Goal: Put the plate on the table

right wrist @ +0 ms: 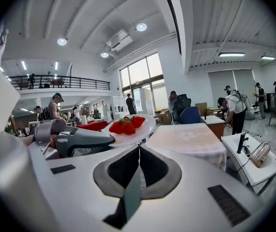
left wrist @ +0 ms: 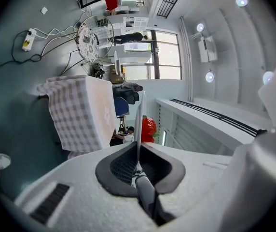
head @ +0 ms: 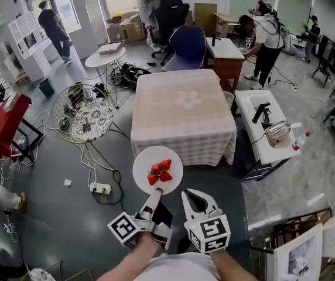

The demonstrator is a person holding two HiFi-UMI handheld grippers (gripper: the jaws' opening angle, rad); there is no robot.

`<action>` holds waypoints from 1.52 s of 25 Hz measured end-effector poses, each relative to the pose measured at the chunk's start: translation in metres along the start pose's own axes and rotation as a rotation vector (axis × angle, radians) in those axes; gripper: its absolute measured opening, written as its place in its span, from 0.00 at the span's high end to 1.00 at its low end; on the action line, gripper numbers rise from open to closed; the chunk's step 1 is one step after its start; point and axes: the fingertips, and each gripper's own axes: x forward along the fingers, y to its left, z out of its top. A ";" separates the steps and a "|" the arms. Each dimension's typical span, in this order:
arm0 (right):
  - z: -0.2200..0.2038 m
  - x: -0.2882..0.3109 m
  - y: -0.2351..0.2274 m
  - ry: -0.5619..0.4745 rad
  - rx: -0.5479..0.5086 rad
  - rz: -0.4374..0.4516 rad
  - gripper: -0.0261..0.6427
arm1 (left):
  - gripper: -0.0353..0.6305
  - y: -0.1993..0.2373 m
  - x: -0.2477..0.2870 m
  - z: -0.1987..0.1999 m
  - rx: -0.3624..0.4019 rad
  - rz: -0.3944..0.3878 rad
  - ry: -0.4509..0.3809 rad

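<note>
A white plate (head: 157, 170) carrying three strawberries (head: 160, 172) hangs in the air just short of the table's near edge. My left gripper (head: 153, 199) is shut on its near rim. In the left gripper view the plate (left wrist: 139, 122) shows edge-on between the closed jaws, with a strawberry (left wrist: 148, 129) behind it. My right gripper (head: 192, 199) is beside it on the right, shut and empty. From the right gripper view (right wrist: 139, 149) the plate (right wrist: 140, 128) sits ahead to the left. The square table (head: 182, 113) has a checked cloth.
A white side table (head: 267, 134) with a handset and a metal object stands right of the table. A round wire chair (head: 84, 113), cables and a power strip (head: 100, 188) lie on the floor to the left. A blue chair (head: 188, 47) and several people are beyond.
</note>
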 end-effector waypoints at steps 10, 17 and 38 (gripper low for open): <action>0.017 0.022 -0.080 -0.017 0.040 0.032 0.95 | 0.92 -0.007 0.082 -0.020 0.024 -0.005 -0.006; 0.013 0.021 -0.110 -0.011 0.059 0.051 0.95 | 0.92 -0.001 0.107 -0.034 0.042 0.021 -0.004; 0.018 0.080 -0.148 0.030 0.059 0.031 0.95 | 0.92 0.019 0.169 0.001 0.001 0.025 -0.007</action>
